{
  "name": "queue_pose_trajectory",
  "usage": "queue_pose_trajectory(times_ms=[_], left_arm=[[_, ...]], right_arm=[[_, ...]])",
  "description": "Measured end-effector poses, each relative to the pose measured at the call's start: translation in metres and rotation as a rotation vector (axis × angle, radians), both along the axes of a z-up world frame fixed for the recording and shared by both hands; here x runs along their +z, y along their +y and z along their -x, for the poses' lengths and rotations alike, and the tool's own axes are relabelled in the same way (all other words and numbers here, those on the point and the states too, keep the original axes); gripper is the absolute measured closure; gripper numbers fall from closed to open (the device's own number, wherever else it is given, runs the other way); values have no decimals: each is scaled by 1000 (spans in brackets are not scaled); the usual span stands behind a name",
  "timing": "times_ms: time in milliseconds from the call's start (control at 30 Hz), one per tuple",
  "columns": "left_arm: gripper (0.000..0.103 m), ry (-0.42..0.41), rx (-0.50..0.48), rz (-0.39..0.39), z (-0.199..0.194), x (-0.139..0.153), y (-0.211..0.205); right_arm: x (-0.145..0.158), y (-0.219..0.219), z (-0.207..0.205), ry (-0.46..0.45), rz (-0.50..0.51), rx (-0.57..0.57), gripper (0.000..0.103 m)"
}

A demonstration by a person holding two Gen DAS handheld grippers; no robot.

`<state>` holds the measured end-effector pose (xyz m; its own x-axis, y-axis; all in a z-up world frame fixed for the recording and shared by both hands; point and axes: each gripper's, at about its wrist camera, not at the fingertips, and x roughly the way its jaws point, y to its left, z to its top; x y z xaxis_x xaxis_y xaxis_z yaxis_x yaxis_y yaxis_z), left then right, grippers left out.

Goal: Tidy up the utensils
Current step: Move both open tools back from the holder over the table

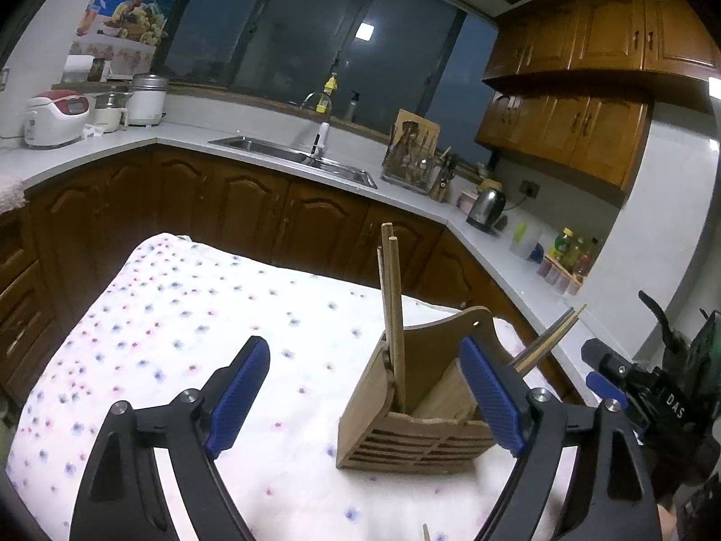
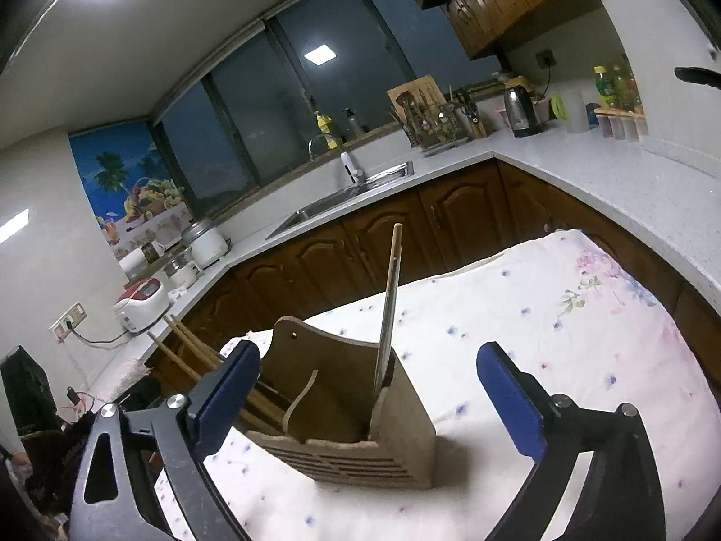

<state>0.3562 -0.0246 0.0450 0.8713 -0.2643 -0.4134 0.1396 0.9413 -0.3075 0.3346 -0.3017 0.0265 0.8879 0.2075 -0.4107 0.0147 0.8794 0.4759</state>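
On the flowered table point(image 1: 180, 315), left tongs point(image 1: 365, 399) and right tongs point(image 2: 367, 399) gape empty around the wooden utensil holder point(image 1: 414, 428), whose upright chopsticks point(image 1: 393, 315) and leaning pair point(image 1: 549, 338) could topple if a jaw clips them.

Only legible txt — "DAS" in white on the black right gripper point(image 1: 606, 390) body (left-wrist view).

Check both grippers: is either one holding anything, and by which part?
Nothing is held. The left gripper and right gripper both stand open around the wooden holder, pads clear of it; the chopsticks rest inside.
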Motion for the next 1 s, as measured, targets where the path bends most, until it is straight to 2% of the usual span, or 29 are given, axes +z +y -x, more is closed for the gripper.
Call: queue_pose_trajectory(times_ms=[167, 300, 367, 633, 733, 1000], left_arm=[[16, -12, -1, -2, 14, 6, 8], [11, -27, 3, -16, 31, 11, 12], [10, -32, 0, -29, 39, 12, 13], [4, -67, 8, -96, 83, 17, 18], [1, -92, 19, -136, 101, 18, 17], [1, -114, 23, -163, 136, 17, 22]], right_arm=[[4, 2, 15, -6, -1, 16, 5], [11, 6, 31, -18, 2, 26, 4], [14, 8, 40, -26, -2, 37, 1], [25, 17, 74, -49, 30, 48, 1], [28, 23, 90, -63, 60, 47, 0], [36, 40, 130, -113, 148, 67, 0]])
